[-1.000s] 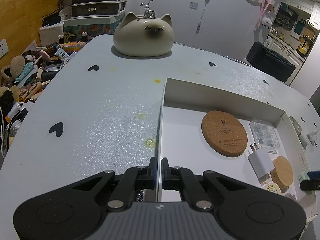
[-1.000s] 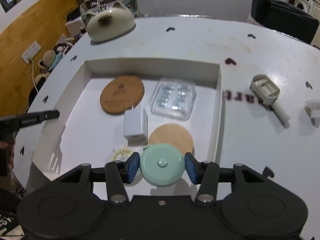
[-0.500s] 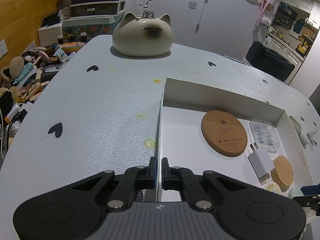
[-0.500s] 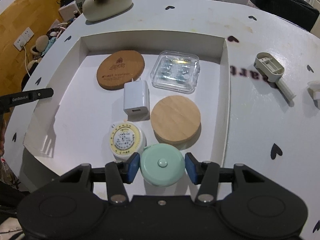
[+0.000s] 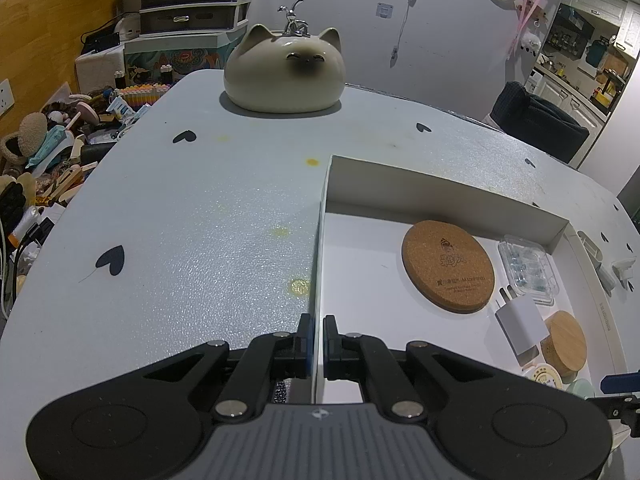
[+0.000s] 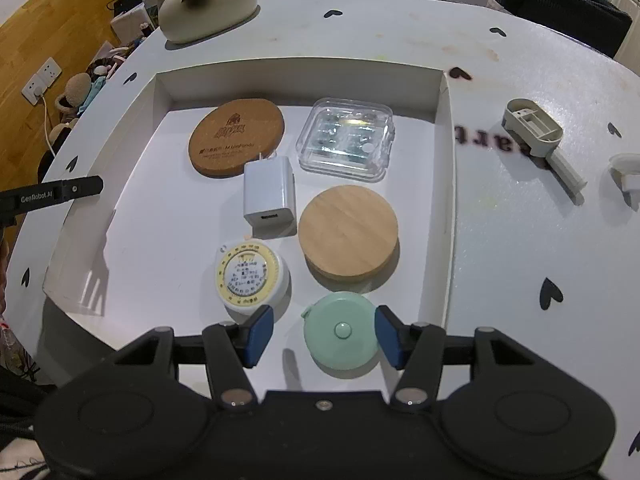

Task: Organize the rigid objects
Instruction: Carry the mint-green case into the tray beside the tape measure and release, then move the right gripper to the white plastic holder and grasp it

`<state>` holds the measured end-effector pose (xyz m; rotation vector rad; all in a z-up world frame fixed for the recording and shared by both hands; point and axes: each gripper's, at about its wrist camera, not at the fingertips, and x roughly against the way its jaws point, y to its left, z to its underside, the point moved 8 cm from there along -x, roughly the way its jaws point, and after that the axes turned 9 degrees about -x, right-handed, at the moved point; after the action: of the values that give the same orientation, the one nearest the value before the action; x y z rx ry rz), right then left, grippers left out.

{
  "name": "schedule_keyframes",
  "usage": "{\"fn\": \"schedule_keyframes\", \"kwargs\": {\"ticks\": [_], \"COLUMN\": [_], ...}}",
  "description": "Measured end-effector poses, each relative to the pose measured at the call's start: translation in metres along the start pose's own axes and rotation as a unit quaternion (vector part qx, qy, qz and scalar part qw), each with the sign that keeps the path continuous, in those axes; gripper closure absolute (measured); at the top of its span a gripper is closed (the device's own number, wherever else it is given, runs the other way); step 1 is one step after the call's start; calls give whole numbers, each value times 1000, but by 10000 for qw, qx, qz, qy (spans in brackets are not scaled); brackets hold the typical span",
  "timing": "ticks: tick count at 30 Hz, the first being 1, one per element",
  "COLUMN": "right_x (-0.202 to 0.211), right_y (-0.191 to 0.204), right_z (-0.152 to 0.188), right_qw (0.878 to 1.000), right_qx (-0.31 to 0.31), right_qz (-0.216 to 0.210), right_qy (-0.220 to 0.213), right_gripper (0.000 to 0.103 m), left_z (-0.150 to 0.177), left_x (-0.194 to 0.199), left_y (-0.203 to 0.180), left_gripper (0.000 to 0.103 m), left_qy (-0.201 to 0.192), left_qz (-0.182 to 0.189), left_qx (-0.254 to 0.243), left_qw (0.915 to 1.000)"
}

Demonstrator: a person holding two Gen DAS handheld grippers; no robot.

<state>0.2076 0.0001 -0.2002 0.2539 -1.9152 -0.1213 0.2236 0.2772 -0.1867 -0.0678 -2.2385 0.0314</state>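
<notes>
A white open box [image 5: 440, 188] lies on the table. My left gripper [image 5: 318, 340] is shut on the box's left wall, one finger on each side. The box holds a cork coaster [image 6: 236, 140], a clear plastic case [image 6: 346, 144], a white charger [image 6: 268, 194], a wooden lid [image 6: 348, 232] and a yellow-white tape measure [image 6: 250, 276]. A mint round tape measure [image 6: 340, 336] rests on the box floor near the front right corner. My right gripper [image 6: 324, 320] straddles it with jaws opening. The left pad stands clear of it and the right pad is close beside it.
A cat-shaped ceramic pot [image 5: 284, 76] sits at the table's far side. On the table to the right of the box lie a grey plastic part [image 6: 536, 128] and a small white piece [image 6: 626, 168]. Clutter [image 5: 48, 160] is piled beyond the left edge.
My right gripper carried the mint tape measure over the box, and its jaws have spread off it. The tape measure now lies on the box floor. The left gripper has not moved.
</notes>
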Motion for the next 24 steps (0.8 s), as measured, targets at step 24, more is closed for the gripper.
{"fn": "schedule_keyframes", "kwargs": {"ticks": [24], "right_x": [59], "right_y": [-16], "right_z": [-70], "right_qw": [9923], "right_qx": [-243], "right_qz": [-251], "right_qy": [-1186], "right_gripper": [39], "left_z": [0], "left_x": [-1], "left_y": [-1], "left_gripper": [100], "left_qy": [6], "left_qz": [-12], "left_qx": [-8], "left_qw": [10000]}}
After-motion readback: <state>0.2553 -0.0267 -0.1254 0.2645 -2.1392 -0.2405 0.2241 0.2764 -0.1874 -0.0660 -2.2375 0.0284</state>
